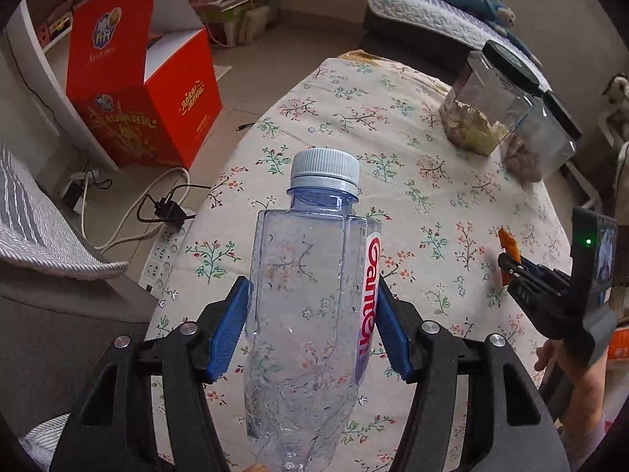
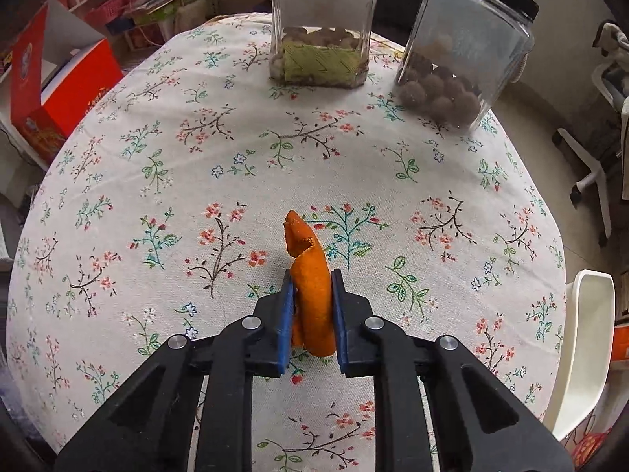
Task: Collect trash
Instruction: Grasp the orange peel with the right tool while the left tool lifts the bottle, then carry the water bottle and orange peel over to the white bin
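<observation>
Only the left wrist view shows the left gripper (image 1: pixel 310 306) clamped on an empty plastic bottle (image 1: pixel 310 295), cap pointing away, above the flowered tablecloth (image 2: pixel 157 137). The right gripper (image 2: pixel 312 287) is closed tight on a curled orange peel (image 2: pixel 310 275). Two clear jars (image 2: pixel 320 39) stand at the table's far edge. A red box (image 1: pixel 145 90) sits on the floor beyond.

Floral-clothed table (image 2: pixel 275 165), tiled floor (image 1: pixel 251 63), shelves (image 1: pixel 35 19)
</observation>
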The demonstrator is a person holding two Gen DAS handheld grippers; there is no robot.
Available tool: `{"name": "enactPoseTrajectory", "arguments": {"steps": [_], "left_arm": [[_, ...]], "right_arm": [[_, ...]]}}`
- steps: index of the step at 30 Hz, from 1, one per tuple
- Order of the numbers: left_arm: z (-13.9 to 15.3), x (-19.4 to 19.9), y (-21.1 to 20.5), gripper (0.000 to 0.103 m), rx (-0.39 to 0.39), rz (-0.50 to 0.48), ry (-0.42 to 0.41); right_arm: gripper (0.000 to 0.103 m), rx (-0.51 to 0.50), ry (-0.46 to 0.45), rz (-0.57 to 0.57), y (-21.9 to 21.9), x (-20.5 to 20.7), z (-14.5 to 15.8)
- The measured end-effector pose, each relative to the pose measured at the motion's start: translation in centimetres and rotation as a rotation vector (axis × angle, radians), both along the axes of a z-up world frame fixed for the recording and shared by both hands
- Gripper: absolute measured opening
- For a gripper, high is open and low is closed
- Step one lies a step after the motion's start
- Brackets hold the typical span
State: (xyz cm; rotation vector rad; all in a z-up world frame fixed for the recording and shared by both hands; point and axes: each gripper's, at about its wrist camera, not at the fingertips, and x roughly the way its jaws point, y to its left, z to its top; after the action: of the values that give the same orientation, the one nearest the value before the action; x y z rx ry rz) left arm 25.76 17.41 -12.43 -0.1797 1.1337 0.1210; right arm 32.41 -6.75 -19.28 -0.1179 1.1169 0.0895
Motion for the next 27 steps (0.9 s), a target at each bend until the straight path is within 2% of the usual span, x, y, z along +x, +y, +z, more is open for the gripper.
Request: {"name": "enactPoseTrajectory", "arguments": {"steps": [9,14,18,27], "left_arm": [[2.8,-0.6,0.6,0.061,-0.019,0.081,-0.132],[4.4,-1.5,0.5,0.061,-0.03,0.118,-0.246],[6.0,-2.5,-1.1,0.061,0.03,0.114,-0.363],[9.0,-3.5,-5.6,0.061,0.106,0.072,-0.529]], "right_arm": [[0.016,0.11,-0.228,0.016,0.6,-3.1,6.9],[0.016,0.144,-0.335,0.002,-0.1,-4.7,10.0],[0.016,0.16,-0.393,-0.037,-1.4,-5.7,11.7],[0.016,0.186,-0.506,-0.128,-5.1,-8.0,14.6]]}}
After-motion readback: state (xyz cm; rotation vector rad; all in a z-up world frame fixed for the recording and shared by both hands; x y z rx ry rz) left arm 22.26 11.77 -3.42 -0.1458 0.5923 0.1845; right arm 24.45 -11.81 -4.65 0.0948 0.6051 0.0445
